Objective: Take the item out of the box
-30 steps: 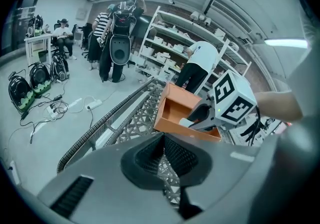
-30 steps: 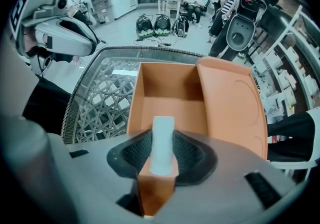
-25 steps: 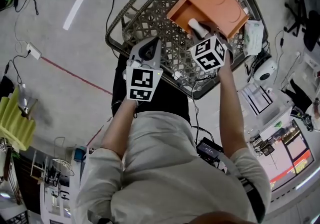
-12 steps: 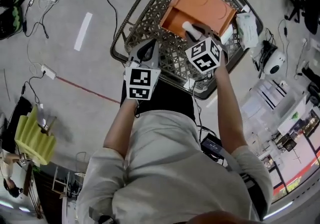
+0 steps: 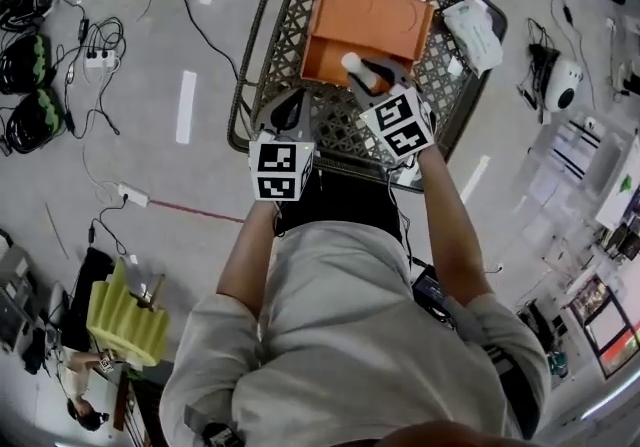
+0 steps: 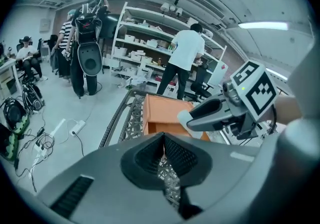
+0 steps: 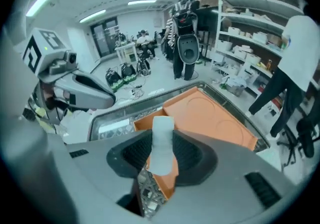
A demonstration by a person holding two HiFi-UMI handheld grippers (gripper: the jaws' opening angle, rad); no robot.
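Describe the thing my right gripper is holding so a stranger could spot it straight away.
Find the wire-mesh cart on the floor, with an orange box lying in it. At the box's open near edge the right gripper is shut on a small white tube-like item. It is the only pale, smooth, stubby piece against the orange.

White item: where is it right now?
The white item sits centre of the right gripper view, clamped in the right tool, just over the near open edge of the orange box inside the wire cart.
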